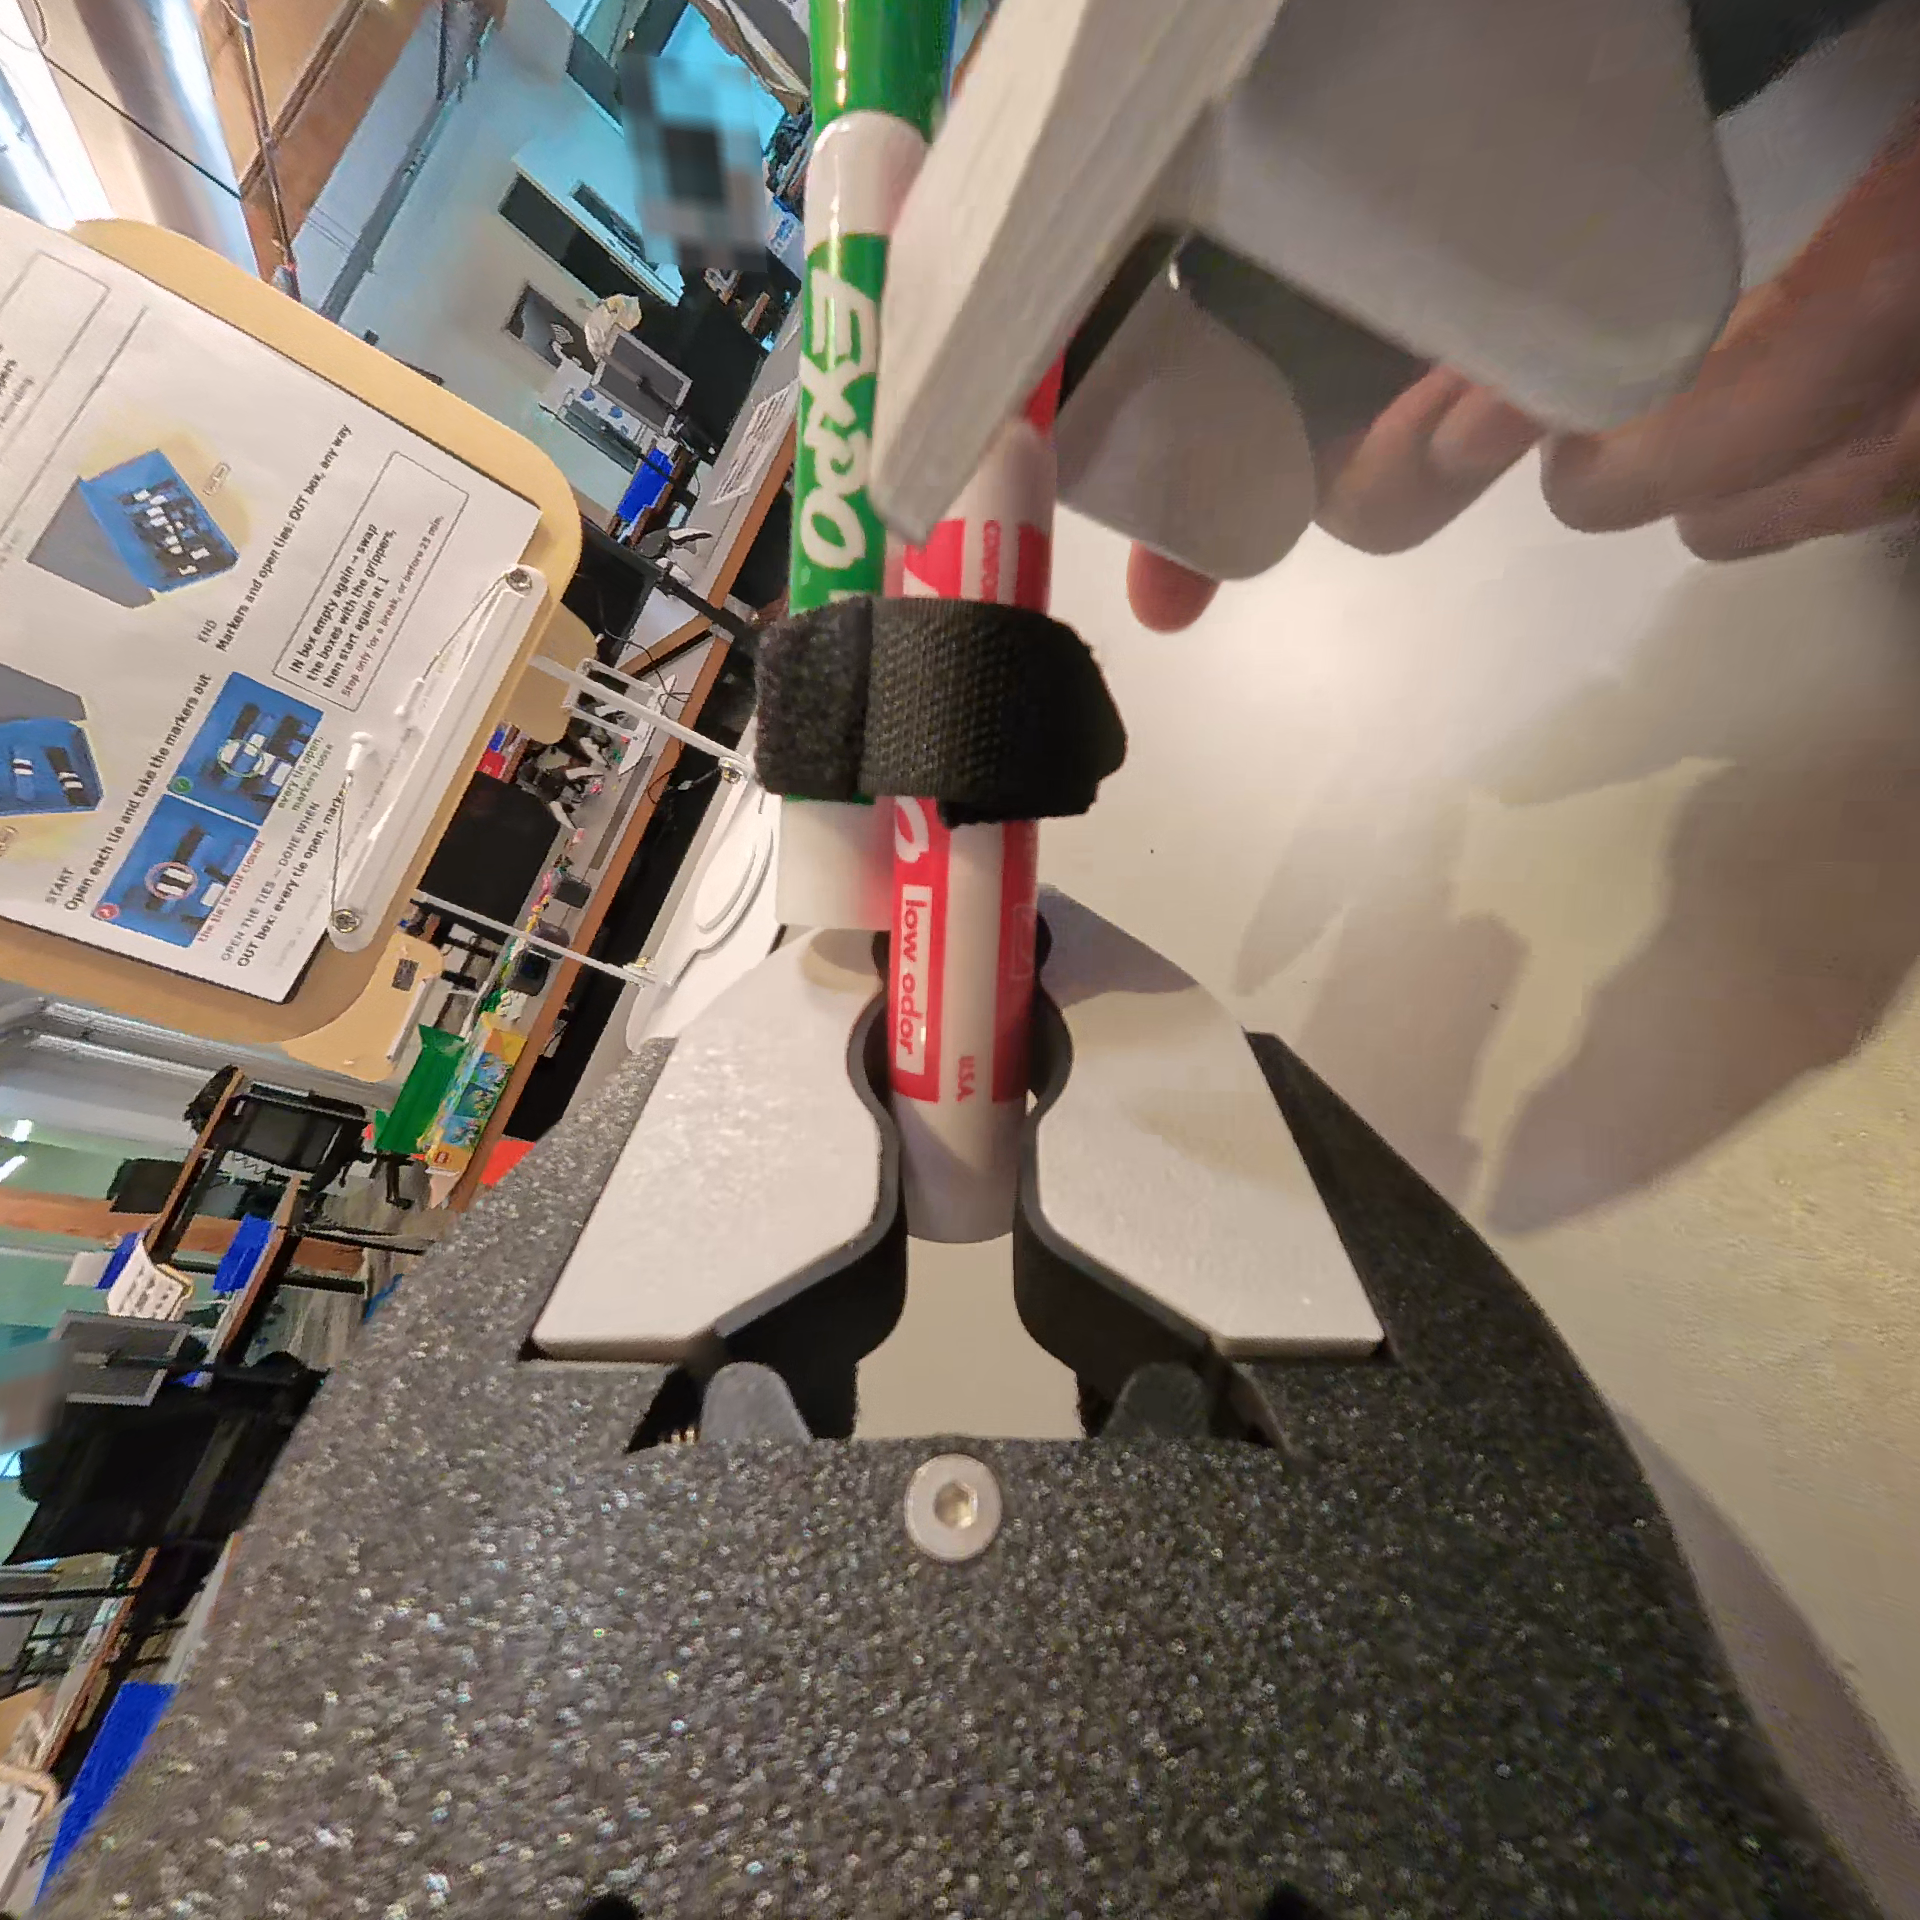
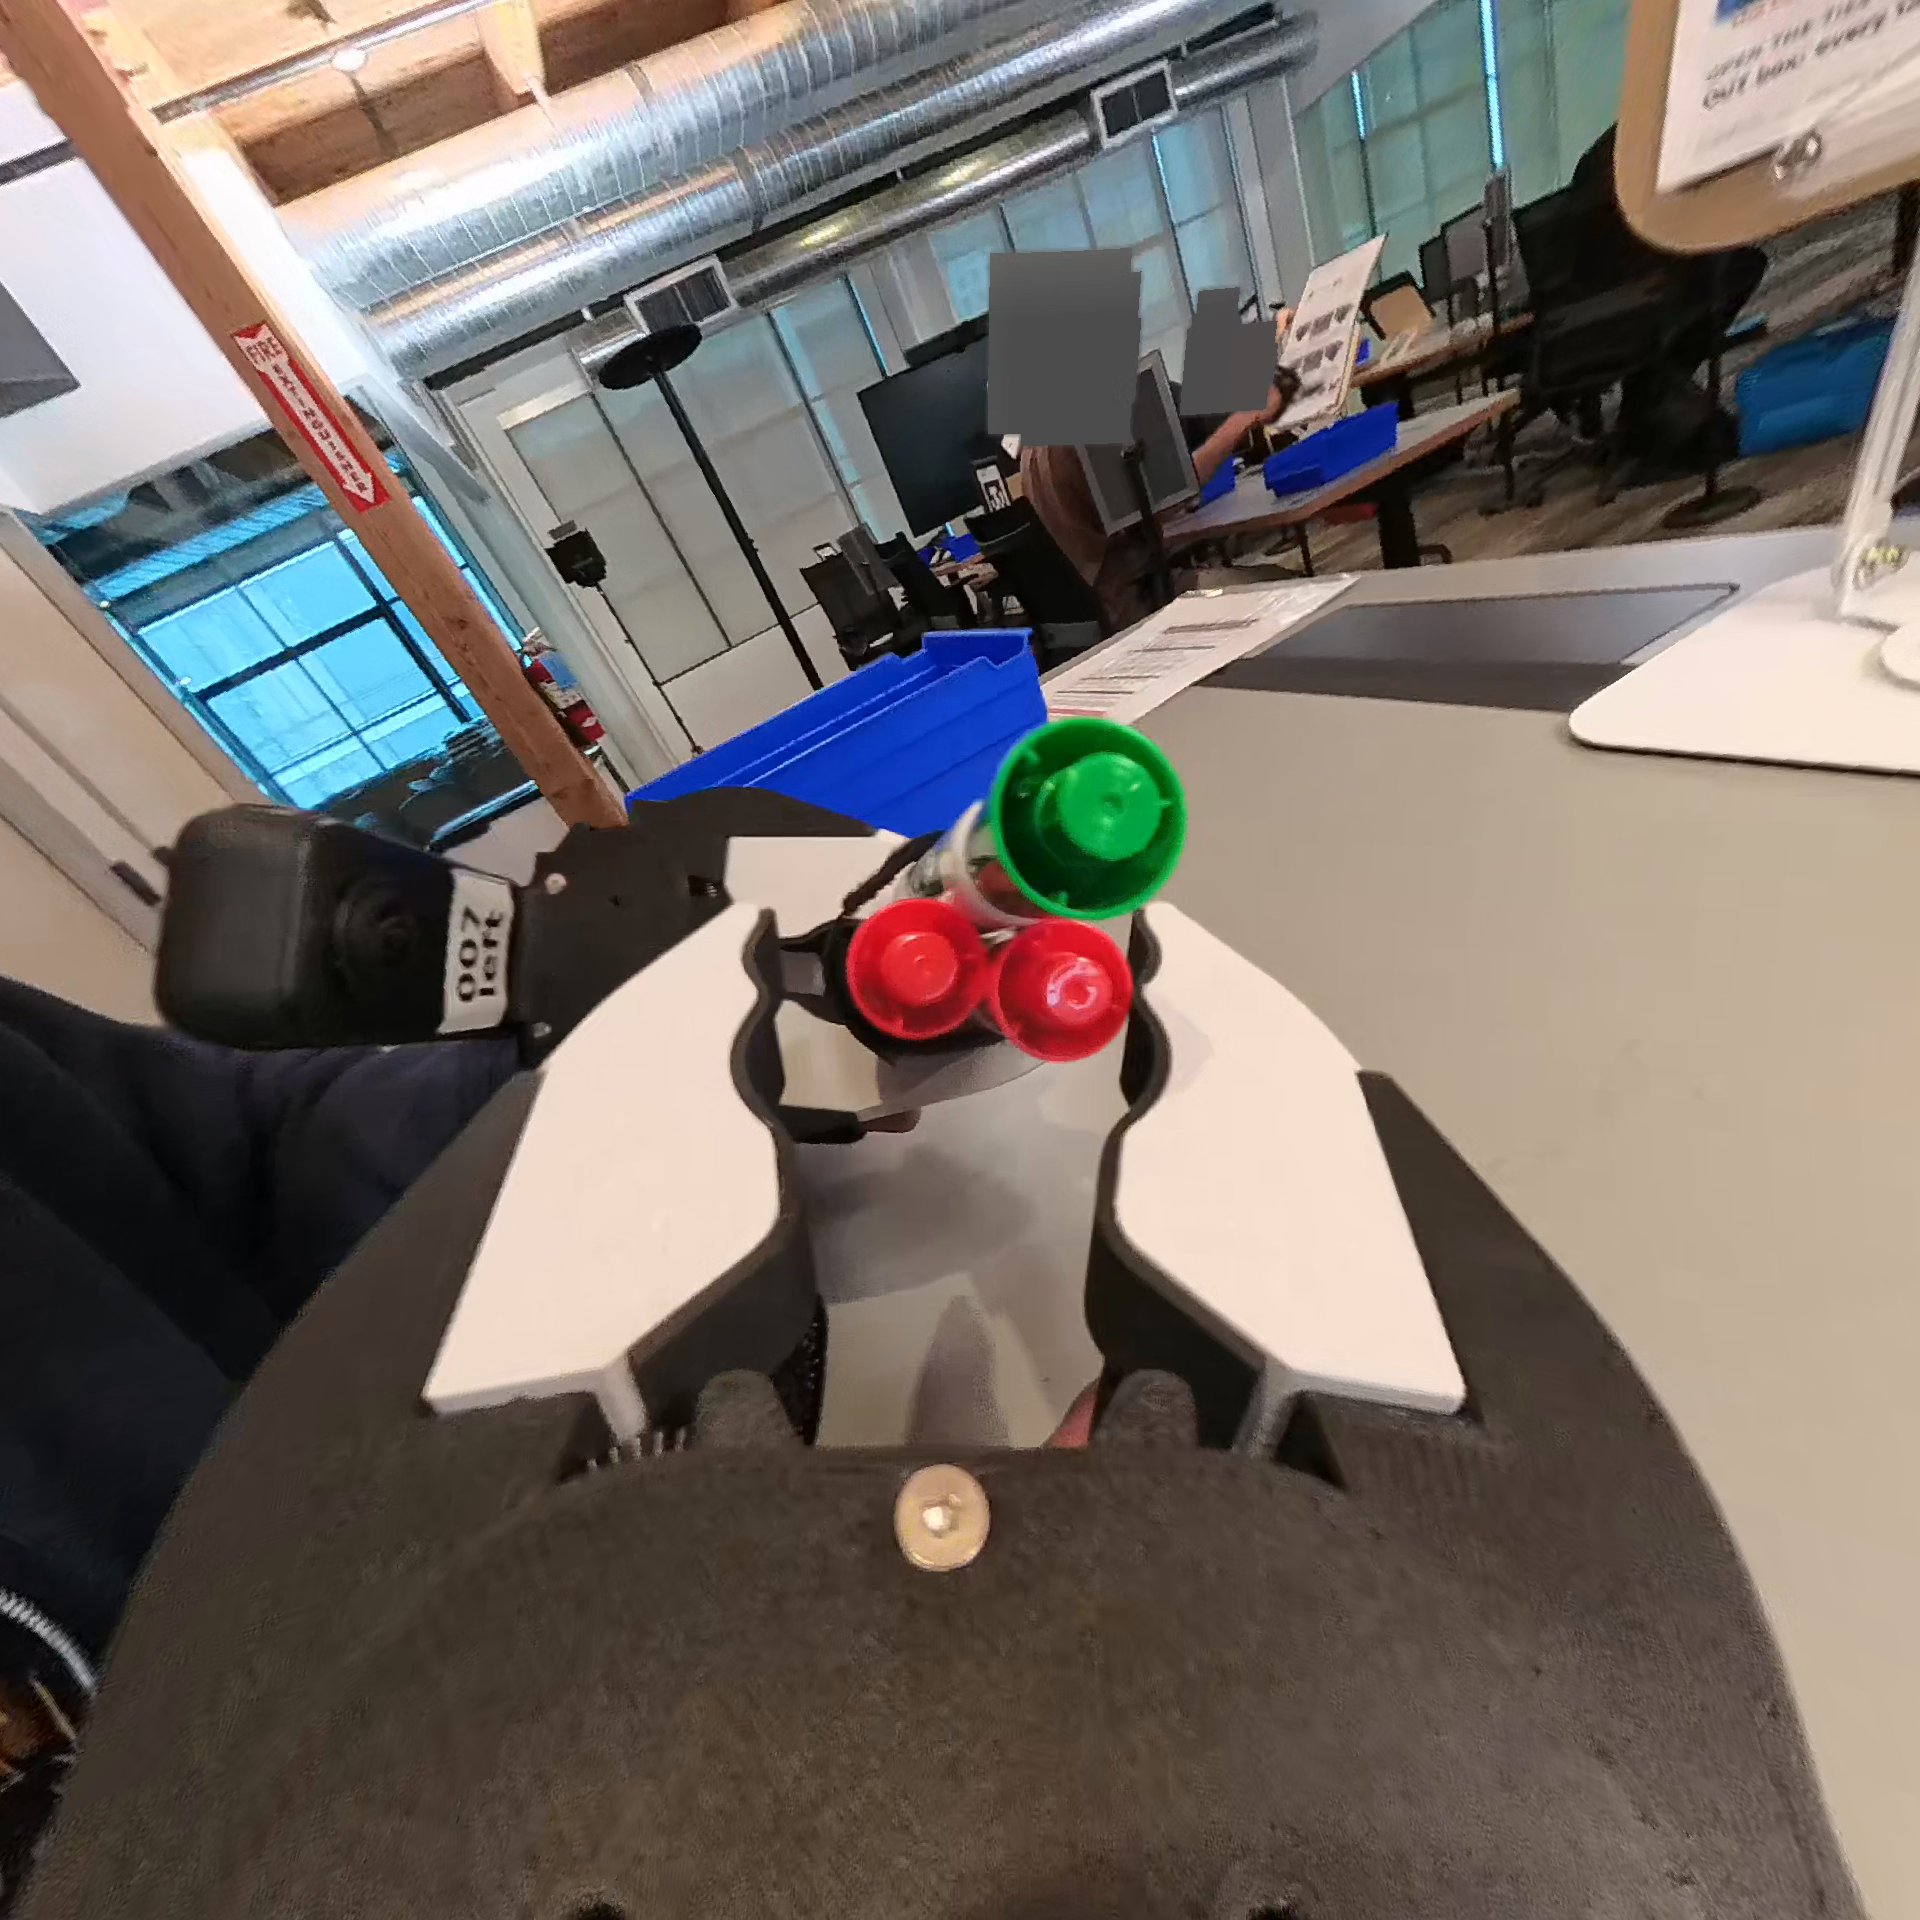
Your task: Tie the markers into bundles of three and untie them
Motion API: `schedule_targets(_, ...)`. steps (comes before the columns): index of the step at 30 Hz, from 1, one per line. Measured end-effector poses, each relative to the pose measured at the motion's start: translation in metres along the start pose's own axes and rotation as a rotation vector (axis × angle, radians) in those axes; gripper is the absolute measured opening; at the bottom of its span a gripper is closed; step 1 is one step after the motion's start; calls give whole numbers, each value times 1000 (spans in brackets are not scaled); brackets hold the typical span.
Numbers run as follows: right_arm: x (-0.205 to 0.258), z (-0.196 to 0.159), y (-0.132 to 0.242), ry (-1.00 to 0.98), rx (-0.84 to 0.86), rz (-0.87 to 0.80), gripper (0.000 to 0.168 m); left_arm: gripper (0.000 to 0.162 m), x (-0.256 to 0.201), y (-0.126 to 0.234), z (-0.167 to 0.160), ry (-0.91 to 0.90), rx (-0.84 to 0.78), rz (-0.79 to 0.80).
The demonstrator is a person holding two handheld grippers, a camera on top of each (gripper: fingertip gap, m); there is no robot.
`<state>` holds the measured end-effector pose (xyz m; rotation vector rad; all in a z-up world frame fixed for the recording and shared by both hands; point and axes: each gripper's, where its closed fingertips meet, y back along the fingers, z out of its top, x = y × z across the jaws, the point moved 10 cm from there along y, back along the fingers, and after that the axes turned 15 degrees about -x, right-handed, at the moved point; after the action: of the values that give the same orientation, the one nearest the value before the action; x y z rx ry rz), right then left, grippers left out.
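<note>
Fingers [image 1: 961,1049] of our left gripper are closed round the lower barrel of a red marker [image 1: 961,997], so the bundle is held up off the table [image 1: 1455,831]. Just left of that marker a green marker [image 1: 836,416] rides in the same bundle, and a black hook-and-loop strap [image 1: 935,717] wraps them midway along. Further right, the other gripper [image 1: 1195,312] reaches in over the upper barrels, near the strap.

From the right wrist view, our right fingers [image 2: 945,1029] stand open on either side of the cap ends, gripping nothing yet. We judge the step to be undoing the strap: we should keep the left grip firm on the barrel, find the strap's free tail and pinch only that, then peel it away so no marker slips out.

Counting caps end-on: one green cap [image 2: 1086,821], two red caps [image 2: 920,966], making three markers, with one strap. A blue bin [image 2: 862,727] sits behind.
</note>
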<state>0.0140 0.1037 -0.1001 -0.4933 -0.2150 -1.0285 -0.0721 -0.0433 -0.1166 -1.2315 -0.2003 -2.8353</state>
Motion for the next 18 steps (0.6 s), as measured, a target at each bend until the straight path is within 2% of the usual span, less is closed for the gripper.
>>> schedule_targets(2, -1, -4, -1, -28, -1, -20, 52, 18, -1, 0, 2, -12, 1, 4)
schedule_targets(4, -2, -5, -1, -56, -7, -24, 48, 19, -2, 0, 3, -29, 12, 12)
schedule_targets(10, -2, -6, 1, -74, -43, 14, 43, 19, -3, -1, 3, -50, 15, 36)
schedule_targets(13, -2, -7, 2, -95, -68, 52, 32, 19, -3, -1, 2, -54, 19, 46)
schedule_targets(18, -3, -7, 3, -93, -83, 73, 31, 18, -4, 0, 3, -86, 16, 41)
